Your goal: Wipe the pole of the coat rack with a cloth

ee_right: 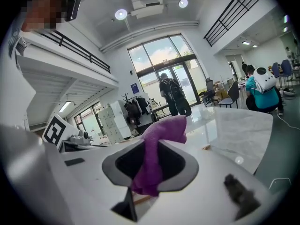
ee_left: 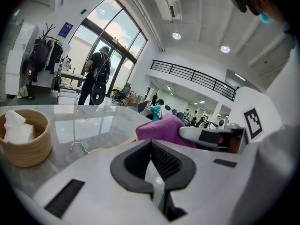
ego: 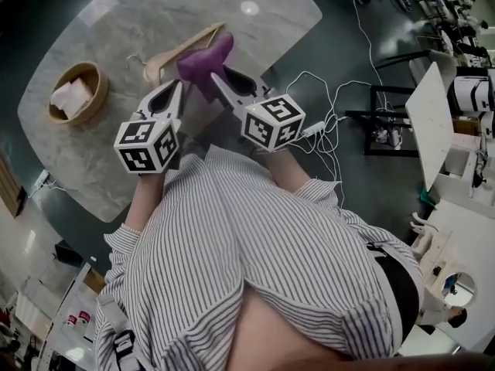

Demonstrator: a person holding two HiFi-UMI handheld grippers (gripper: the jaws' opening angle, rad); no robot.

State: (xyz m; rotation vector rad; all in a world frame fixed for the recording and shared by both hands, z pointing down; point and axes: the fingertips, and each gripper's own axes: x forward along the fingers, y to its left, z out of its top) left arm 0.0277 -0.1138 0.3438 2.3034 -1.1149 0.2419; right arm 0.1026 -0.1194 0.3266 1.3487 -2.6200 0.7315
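Note:
A purple cloth [ego: 205, 62] hangs over the marble table [ego: 116, 22], pinched in my right gripper [ego: 215, 79], which is shut on it. In the right gripper view the cloth [ee_right: 166, 125] runs up between the dark pads and flops over at the top. My left gripper [ego: 179, 87] is beside it on the left, shut with nothing between its pads [ee_left: 164, 161]. In the left gripper view the cloth [ee_left: 161, 129] shows just beyond that gripper's tips. A coat rack [ee_left: 44, 50] hung with dark clothes stands far off by the windows.
A wooden hanger [ego: 182, 51] lies on the table just beyond the grippers. A round wooden bowl [ego: 77, 93] holding white cloths sits at the table's left. White cables [ego: 332, 107] trail over the floor to the right. A person with a backpack [ee_left: 98, 76] stands by the glass doors.

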